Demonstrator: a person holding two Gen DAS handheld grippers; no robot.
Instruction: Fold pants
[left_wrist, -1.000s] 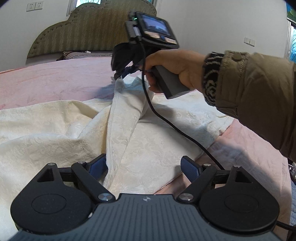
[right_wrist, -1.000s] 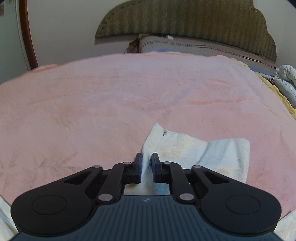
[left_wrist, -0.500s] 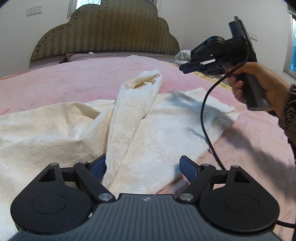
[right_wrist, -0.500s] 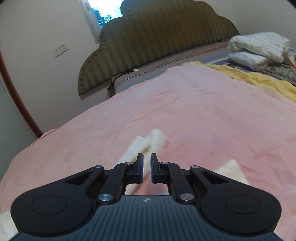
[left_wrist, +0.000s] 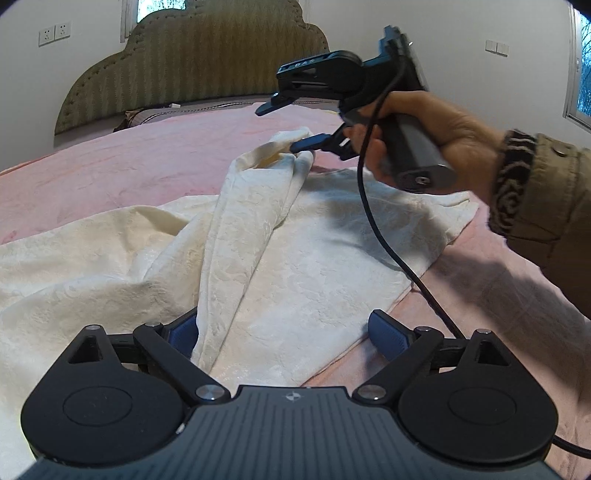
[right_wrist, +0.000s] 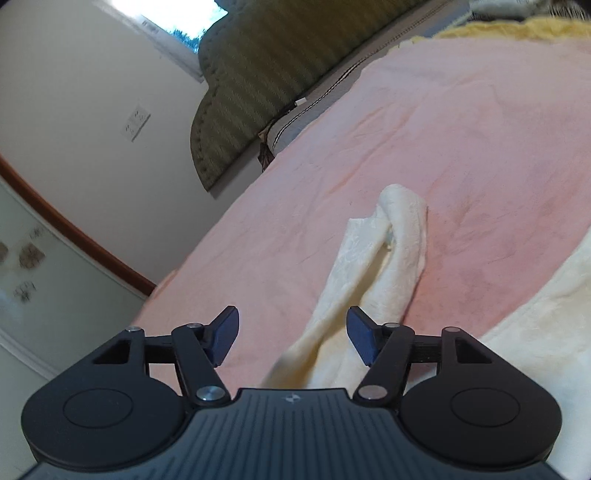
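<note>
While the cream pants (left_wrist: 280, 258) lay rumpled on the pink bed (left_wrist: 92, 177), both hand-held grippers stood released: left (left_wrist: 284, 332) wide, right (right_wrist: 291, 332) just opening, its side lettering too small to read.

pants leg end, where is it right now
In the left wrist view the bunched end of the cream pants leg lies on the pink blanket upper centre, just below the open right claw, short of the headboard.
</note>
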